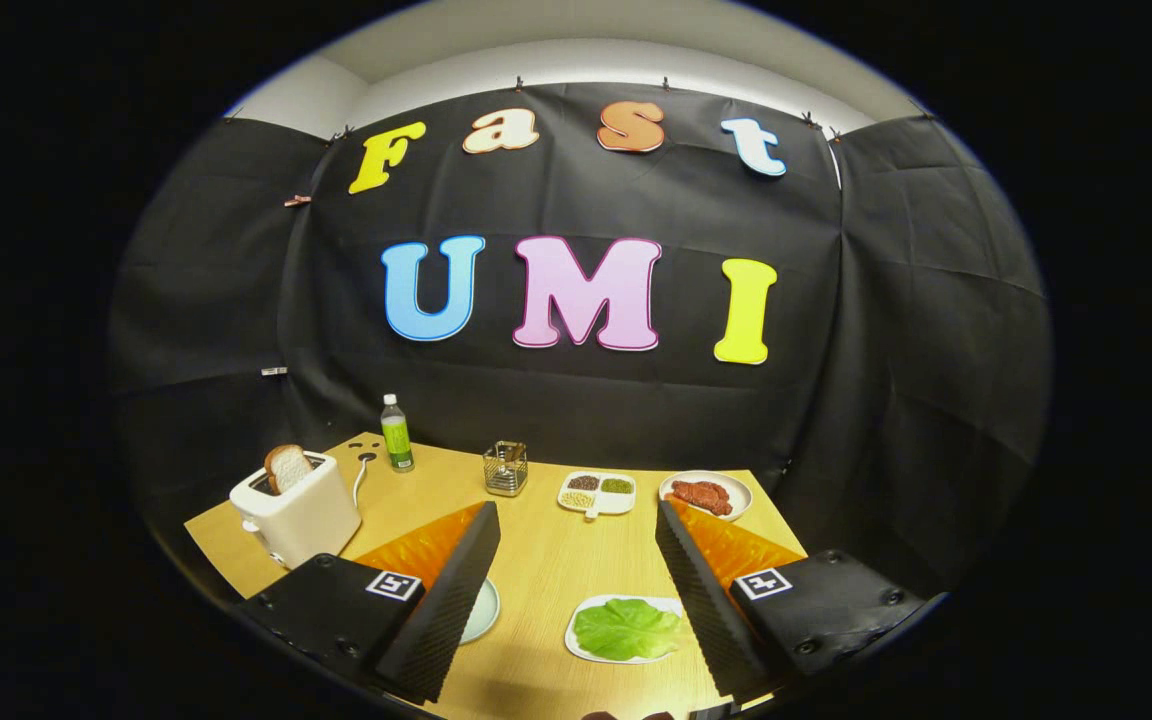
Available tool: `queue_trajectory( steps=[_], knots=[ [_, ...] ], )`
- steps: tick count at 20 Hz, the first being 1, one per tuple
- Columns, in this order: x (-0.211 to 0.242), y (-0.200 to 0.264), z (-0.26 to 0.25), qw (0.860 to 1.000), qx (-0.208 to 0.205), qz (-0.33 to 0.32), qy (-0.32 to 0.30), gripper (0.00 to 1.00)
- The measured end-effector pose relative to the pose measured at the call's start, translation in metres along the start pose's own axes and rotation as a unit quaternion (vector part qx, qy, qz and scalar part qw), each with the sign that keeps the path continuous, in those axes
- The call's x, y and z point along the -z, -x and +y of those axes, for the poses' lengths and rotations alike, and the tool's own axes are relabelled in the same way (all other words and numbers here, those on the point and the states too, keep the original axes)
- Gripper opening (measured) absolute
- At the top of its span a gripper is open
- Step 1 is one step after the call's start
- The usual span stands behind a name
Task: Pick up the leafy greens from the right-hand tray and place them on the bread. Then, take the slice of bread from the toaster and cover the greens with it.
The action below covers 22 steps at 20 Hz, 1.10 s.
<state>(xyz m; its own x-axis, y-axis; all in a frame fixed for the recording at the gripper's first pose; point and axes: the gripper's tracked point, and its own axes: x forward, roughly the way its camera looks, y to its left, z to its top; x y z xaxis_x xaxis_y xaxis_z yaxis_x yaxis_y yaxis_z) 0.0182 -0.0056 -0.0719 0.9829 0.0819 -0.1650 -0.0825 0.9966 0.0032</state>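
No task step is complete. The gripper (576, 520) is spread and empty. The green leafy lettuce (626, 629) lies on its white tray (576, 645), lower centre; the bread slice (287, 467) stands in the cream toaster (301, 520), left.

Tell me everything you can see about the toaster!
The toaster is a boxy, cream-white one, smooth like plastic, standing upright on the wooden table beyond the open gripper, off to its left finger's side. A slice of bread with a brown crust sticks up out of its top slot, leaning a little. A white cord runs from behind it toward a green bottle.
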Motion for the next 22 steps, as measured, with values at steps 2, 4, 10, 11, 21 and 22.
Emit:
queue_trajectory(
  steps=[2, 4, 10, 11, 21, 22],
  knots=[
    [0.013, -0.013, -0.004, 1.0, -0.007, 0.013, -0.002, 0.97],
    [0.032, -0.023, -0.015, 0.999, -0.005, 0.032, 0.004, 0.97],
    [0.109, -0.052, -0.03, 0.993, -0.026, 0.111, -0.007, 0.98],
    [0.124, -0.057, -0.032, 0.992, -0.03, 0.125, -0.007, 0.98],
    [0.257, -0.09, -0.06, 0.962, -0.06, 0.266, 0.018, 0.98],
    [0.266, -0.09, -0.061, 0.959, -0.063, 0.276, 0.019, 0.98]
  ],
)
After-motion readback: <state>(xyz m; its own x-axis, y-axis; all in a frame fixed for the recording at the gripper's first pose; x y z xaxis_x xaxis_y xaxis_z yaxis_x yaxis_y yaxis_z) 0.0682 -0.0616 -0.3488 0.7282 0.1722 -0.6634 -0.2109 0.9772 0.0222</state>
